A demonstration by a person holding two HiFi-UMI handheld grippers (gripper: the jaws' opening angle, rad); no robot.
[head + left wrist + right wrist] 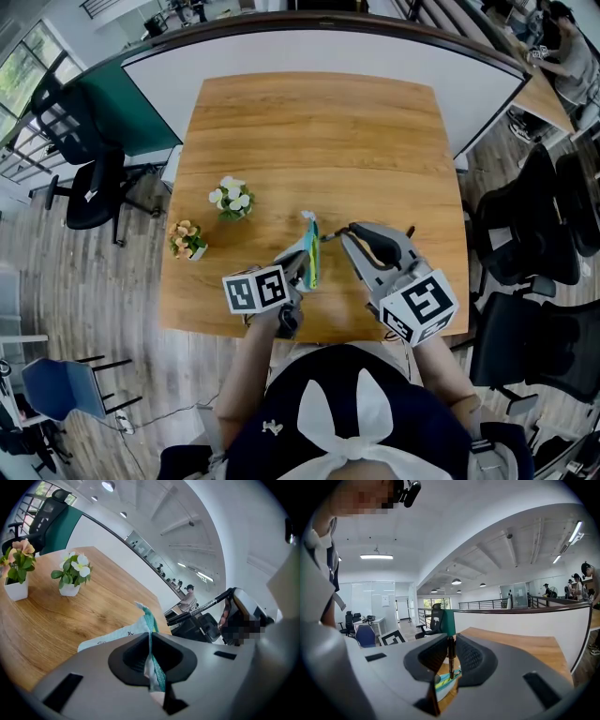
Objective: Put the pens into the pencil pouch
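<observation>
A teal and white pencil pouch [311,253] stands on edge on the wooden table [309,141], near its front. My left gripper [302,269] is shut on the pouch's zipper edge [151,656], and the pouch's cloth [117,635] spreads out ahead of the jaws. From the right, my right gripper [349,234] is shut on a thin dark pen [451,656]. The pen [332,235] points toward the top of the pouch. In the right gripper view the pouch [446,682] lies just below the pen's tip.
Two small white pots of flowers [232,199] [187,240] stand on the table left of the pouch, and again in the left gripper view [72,573] [18,571]. Office chairs [89,183] [525,234] flank the table. A white partition [319,52] runs behind it.
</observation>
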